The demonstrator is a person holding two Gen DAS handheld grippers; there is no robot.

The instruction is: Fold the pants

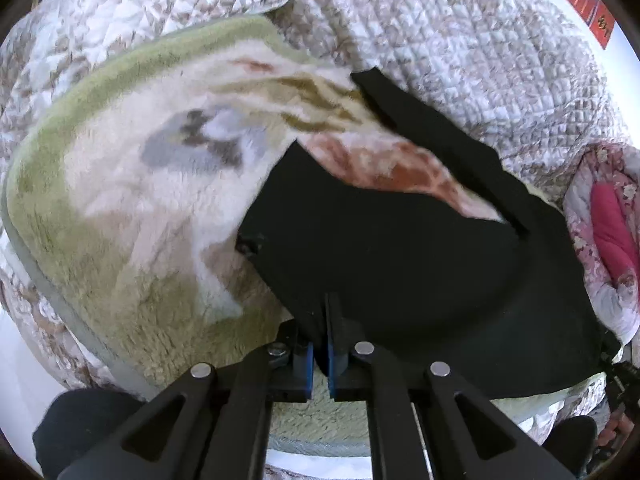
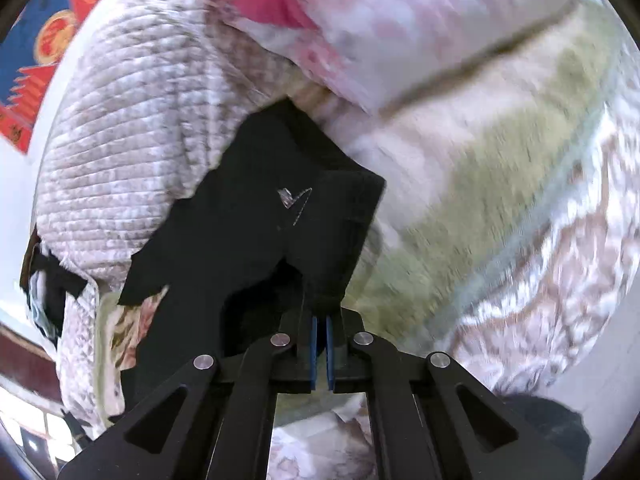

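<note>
Black pants (image 1: pixel 392 248) lie spread over a fleece blanket (image 1: pixel 132 200) on a bed, one leg running up to the right. My left gripper (image 1: pixel 326 320) is shut on the pants' near edge, with black cloth pinched between its blue pads. In the right wrist view the same black pants (image 2: pixel 256 224) hang and bunch in front of the camera, a small white tag with stitching showing on them. My right gripper (image 2: pixel 322 320) is shut on a fold of that cloth. Both sets of fingertips are buried in the dark fabric.
A quilted beige-and-white bedspread (image 1: pixel 460 40) covers the bed beyond the blanket. A pink floral pillow or duvet (image 1: pixel 612 232) lies at the right, seen too in the right wrist view (image 2: pixel 380 20). A red and blue wall hanging (image 2: pixel 36 64) sits far left.
</note>
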